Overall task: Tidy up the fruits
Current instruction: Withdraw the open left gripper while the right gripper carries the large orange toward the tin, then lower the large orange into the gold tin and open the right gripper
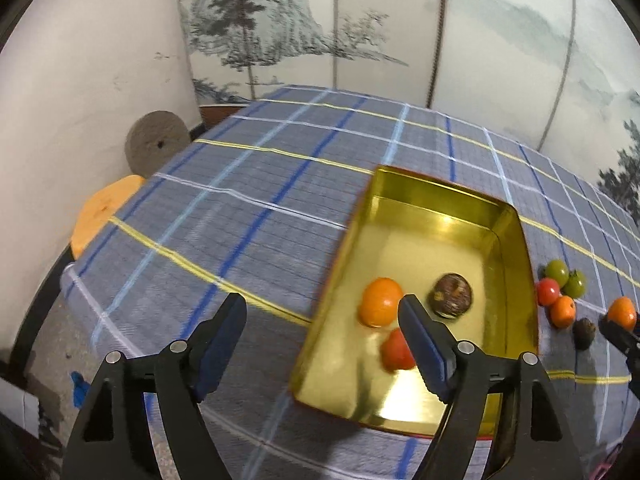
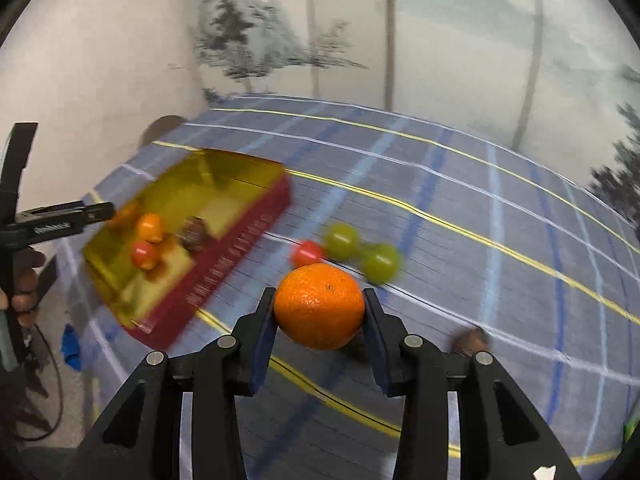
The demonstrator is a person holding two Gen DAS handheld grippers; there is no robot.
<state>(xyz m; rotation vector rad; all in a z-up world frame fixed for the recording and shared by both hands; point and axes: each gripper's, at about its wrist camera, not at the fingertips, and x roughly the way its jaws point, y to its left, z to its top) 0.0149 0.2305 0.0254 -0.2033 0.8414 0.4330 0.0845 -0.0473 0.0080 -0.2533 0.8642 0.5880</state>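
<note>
A gold-lined red tin box (image 1: pixel 516 240) sits on the plaid tablecloth and holds an orange (image 1: pixel 380 300), a red tomato (image 1: pixel 394 350) and a dark brown fruit (image 1: pixel 450 295). My left gripper (image 1: pixel 322 312) is open and empty over the box's left edge. My right gripper (image 2: pixel 319 308) is shut on an orange (image 2: pixel 320 306), held above the cloth to the right of the box (image 2: pixel 240 232). In the left wrist view that held orange (image 1: pixel 622 312) shows at the far right. Loose on the cloth are two green tomatoes (image 2: pixel 342 240), a red tomato (image 2: pixel 306 253) and a dark fruit (image 2: pixel 468 340).
Another small orange (image 1: pixel 563 311) lies beside the box with the loose fruits. A round orange stool (image 1: pixel 100 216) and a grey stone disc (image 1: pixel 156 144) stand off the table's left edge. A painted screen lines the back wall.
</note>
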